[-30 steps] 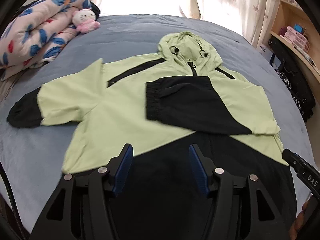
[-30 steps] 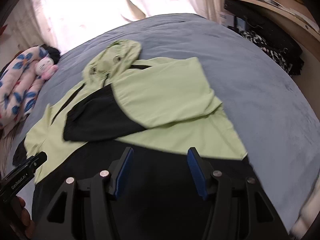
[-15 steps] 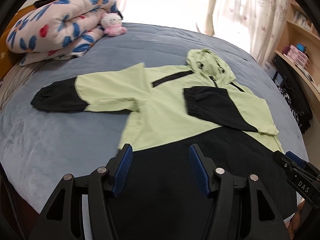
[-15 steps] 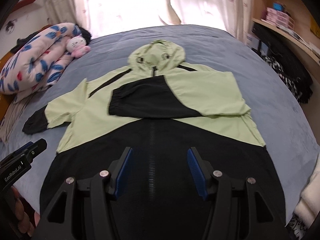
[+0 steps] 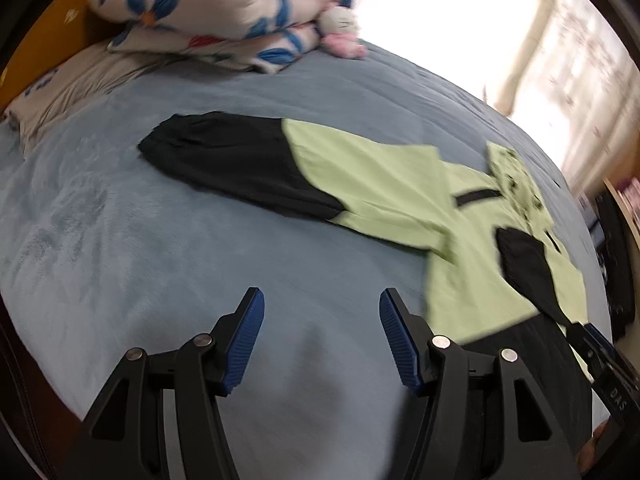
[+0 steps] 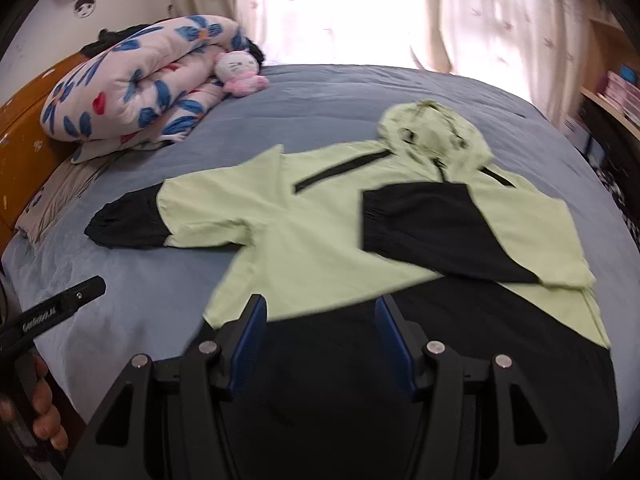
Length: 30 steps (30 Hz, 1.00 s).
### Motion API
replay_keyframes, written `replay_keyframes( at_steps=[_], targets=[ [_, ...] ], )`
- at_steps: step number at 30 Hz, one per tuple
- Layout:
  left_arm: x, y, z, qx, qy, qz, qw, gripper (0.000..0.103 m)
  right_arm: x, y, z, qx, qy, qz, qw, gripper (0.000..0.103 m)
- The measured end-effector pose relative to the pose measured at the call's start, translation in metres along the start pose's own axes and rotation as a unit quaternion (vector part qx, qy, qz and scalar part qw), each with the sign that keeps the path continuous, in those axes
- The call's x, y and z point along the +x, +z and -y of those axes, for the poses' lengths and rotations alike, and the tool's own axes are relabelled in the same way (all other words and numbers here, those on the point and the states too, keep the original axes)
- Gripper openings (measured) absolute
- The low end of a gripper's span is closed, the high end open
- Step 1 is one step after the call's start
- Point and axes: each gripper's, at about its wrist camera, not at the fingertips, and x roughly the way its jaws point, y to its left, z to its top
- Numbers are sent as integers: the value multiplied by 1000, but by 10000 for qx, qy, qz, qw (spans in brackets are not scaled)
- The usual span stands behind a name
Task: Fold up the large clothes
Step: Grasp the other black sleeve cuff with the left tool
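A light green and black hooded jacket (image 6: pixel 316 248) lies flat, front up, on the grey-blue bed (image 6: pixel 320 92). One sleeve is folded across its chest, its black cuff (image 6: pixel 416 220) near the middle. The other sleeve stretches out sideways, ending in a black cuff (image 5: pixel 224 160). My left gripper (image 5: pixel 320 300) hangs open over bare bedcover, short of the outstretched sleeve (image 5: pixel 360 184), with nothing between its blue pads. Above the jacket's black lower part, my right gripper (image 6: pixel 318 304) is open and empty too. The other tool's black body (image 6: pixel 52 308) shows at the right wrist view's left edge, a hand (image 6: pixel 44 408) on it.
A rolled flowered quilt (image 6: pixel 136 80) and a pink-and-white plush toy (image 6: pixel 240 72) lie at the bed's head, beside an orange headboard (image 6: pixel 24 136). Curtains (image 6: pixel 480 12) hang behind the bed. Shelves with boxes and dark clutter (image 6: pixel 616 120) stand at the right.
Both grippers have swept sideways toward the outstretched sleeve. The left one has left the jacket's black lower part and now hangs over bare bed. Their jaws kept the same spread.
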Motion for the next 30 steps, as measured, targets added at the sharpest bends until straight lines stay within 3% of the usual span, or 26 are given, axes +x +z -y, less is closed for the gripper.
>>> replay_keyframes(
  at_steps=[5,8,12,18,20,22,25,28,30],
  targets=[
    [47,33,-57,-539,-253,-219,9980,59,37,19,-29,-175,99,-69,9998,57],
    [81,52,-86,-784,-222,-414,9958,59,57,30,-43,-290,95,-27,9995,57],
    [123,78,-125,-1245,-664,-697,9875,58,81,36,-52,-342,97,-62,9993,57],
    [154,112,-152,-1406,-1019,-735,9821,58,110,30,-51,-318,108,-370,9988,57],
    [162,118,-158,-1460,-1102,-727,9804,52,114,30,-48,-304,93,-403,9987,57],
    [166,124,-159,-1273,-850,-711,9857,11,117,30,-40,-238,55,-420,9988,57],
    [164,127,-160,-1076,-838,-690,9883,4,120,30,-29,-106,10,-467,9989,57],
    [144,131,-131,-305,-458,-447,9975,2,119,28,-11,103,-14,-502,9987,57],
    [118,130,-90,445,-389,-185,9981,2,117,27,0,202,-60,-507,9985,57]
  ],
)
